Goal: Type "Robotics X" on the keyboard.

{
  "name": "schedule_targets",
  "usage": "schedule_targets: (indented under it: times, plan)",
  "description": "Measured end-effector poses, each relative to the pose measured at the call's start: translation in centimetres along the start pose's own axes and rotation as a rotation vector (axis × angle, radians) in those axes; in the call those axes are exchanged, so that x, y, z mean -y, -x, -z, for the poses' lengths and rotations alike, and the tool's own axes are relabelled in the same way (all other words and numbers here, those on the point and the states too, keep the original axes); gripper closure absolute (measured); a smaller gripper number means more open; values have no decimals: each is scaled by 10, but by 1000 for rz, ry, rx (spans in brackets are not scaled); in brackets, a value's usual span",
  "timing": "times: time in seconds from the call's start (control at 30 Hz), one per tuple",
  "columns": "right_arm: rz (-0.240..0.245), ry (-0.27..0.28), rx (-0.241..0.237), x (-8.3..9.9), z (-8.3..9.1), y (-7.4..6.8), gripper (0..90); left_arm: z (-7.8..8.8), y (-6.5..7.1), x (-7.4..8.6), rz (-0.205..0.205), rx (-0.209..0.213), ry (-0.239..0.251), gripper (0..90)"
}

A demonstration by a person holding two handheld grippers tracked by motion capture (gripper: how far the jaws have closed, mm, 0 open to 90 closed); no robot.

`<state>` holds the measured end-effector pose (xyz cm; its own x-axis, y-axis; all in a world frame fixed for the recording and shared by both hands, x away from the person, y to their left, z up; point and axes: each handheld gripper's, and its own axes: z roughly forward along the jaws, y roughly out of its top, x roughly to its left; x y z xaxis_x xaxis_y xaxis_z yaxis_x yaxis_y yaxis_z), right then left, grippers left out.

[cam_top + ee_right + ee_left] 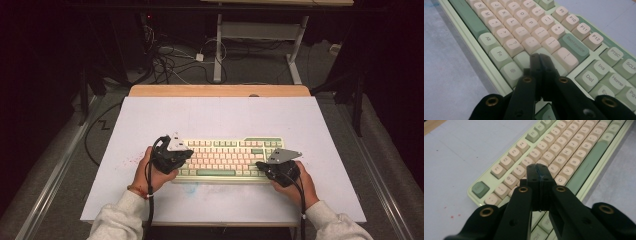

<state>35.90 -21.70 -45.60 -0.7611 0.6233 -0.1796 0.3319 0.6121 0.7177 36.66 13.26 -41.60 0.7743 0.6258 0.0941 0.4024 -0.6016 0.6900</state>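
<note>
Hovering over the left end of the keyboard (227, 159), the left gripper (184, 155) has its jaws pressed together, nothing between them; the keyboard lies mid-table (220, 112), near side; the right gripper (260, 166), jaws likewise pressed together, sits over its right end.
</note>
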Motion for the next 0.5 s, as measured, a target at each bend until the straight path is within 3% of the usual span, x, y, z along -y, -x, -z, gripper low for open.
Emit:
schedule_targets:
  times: [0.17, 0.5]
  plan:
    - [-3, 0, 7, 0, 0, -1, 900, -9, 2, -10, 0, 16, 1, 871]
    - [-2, 2, 8, 1, 0, -1, 900, -35, 7, -21, -20, 23, -54, 870]
